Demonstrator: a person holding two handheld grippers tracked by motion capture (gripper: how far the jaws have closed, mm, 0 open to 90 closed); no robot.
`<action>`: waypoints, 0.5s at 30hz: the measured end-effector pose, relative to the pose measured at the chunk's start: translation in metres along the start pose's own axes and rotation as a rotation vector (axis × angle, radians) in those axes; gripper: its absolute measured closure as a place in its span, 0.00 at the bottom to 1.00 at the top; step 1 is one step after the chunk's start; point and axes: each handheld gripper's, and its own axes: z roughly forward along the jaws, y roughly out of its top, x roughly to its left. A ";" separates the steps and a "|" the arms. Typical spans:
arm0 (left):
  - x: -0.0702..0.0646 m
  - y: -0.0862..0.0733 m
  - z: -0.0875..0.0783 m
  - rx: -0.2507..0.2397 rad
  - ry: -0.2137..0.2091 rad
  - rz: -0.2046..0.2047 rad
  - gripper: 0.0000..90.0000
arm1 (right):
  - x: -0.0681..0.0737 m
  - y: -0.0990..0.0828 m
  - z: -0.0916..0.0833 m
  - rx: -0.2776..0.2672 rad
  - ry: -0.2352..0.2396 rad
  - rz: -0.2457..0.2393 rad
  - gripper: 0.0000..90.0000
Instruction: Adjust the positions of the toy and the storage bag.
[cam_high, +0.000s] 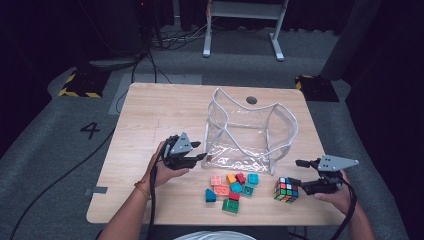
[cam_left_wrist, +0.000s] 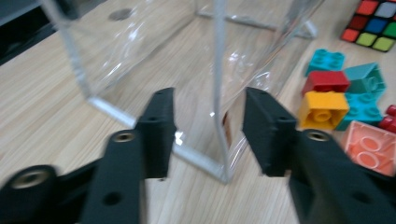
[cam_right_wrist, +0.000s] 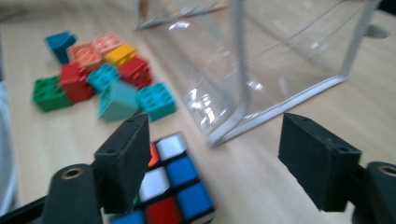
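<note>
The main risk is at the bag (cam_high: 245, 132). The left gripper (cam_high: 200, 157) is at the bag's near-left corner, about 9 o'clock from the bricks (cam_high: 232, 187). In the left gripper view its fingers (cam_left_wrist: 161, 126) stand apart, with the bag's upright white seam in the gap between them. Neither pad seems to press on the seam, so I judge that nothing is held yet. The film is thin and slick. If the fingers close off the seam, they may catch only a fold of film, and the soft, empty bag could slide across the desk (cam_high: 150, 120) or slump with its mouth shut.

The second risk is the cube (cam_high: 286, 190). The right gripper (cam_high: 301, 175) is wide open and holds nothing. In the right gripper view the cube (cam_right_wrist: 173, 186) lies low against the left finger, not centred in the gap. Closing from there could clip a corner and spin the cube, or push it toward the bricks at its 9 o'clock.

The cube is a twisty puzzle with black edges and mixed red, blue, white and green tiles. It sits flat at about 4 o'clock on the desk, just past the bag's near-right corner and apart from it. The bag is clear with white piping. It stands open-topped at the desk's centre and looks empty.
</note>
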 end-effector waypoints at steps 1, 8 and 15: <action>0.000 0.000 0.000 0.000 0.000 0.000 0.44 | 0.000 0.000 0.000 0.000 0.000 0.000 0.27; 0.003 -0.029 -0.011 0.144 0.037 -0.094 0.23 | 0.014 -0.017 0.007 0.062 0.062 -0.023 0.22; 0.006 -0.056 -0.019 0.240 0.034 -0.116 0.18 | 0.019 -0.025 0.028 0.141 0.075 -0.042 0.21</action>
